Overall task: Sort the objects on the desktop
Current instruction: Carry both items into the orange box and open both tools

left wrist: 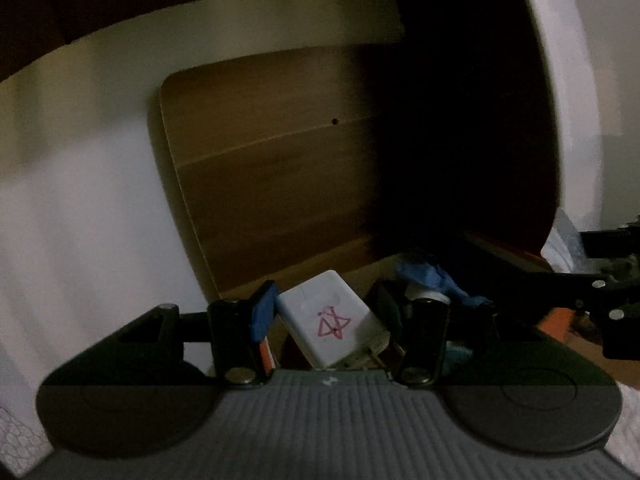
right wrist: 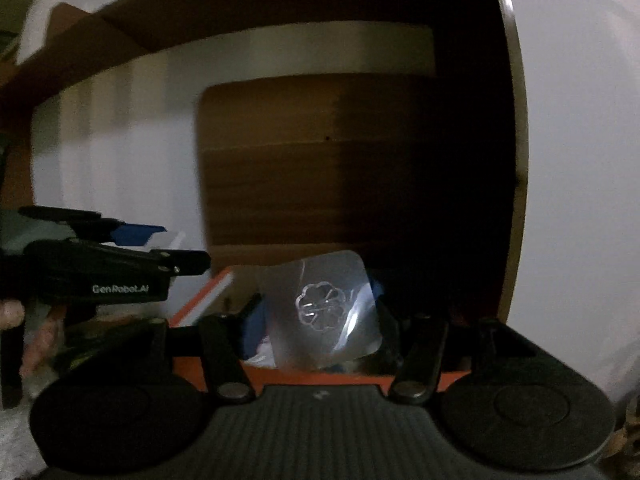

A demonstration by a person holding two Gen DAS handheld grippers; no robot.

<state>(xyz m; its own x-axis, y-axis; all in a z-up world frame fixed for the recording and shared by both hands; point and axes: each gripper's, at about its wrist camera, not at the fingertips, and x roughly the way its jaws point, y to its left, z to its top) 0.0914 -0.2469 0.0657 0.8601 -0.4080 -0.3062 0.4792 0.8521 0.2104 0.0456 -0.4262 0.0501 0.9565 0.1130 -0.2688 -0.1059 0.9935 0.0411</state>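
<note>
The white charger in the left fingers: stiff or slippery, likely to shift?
The white charger looks like rigid, smooth plastic, so probably stiff yet a little slippery. It sits tilted between the left gripper fingers, so it may pivot. Its metal prongs look sturdy.

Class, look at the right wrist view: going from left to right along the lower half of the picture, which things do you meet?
Left tongs holding something white → orange box edge → blue pad → clear square piece with a clover outline, gripped in the right tongs.
</note>
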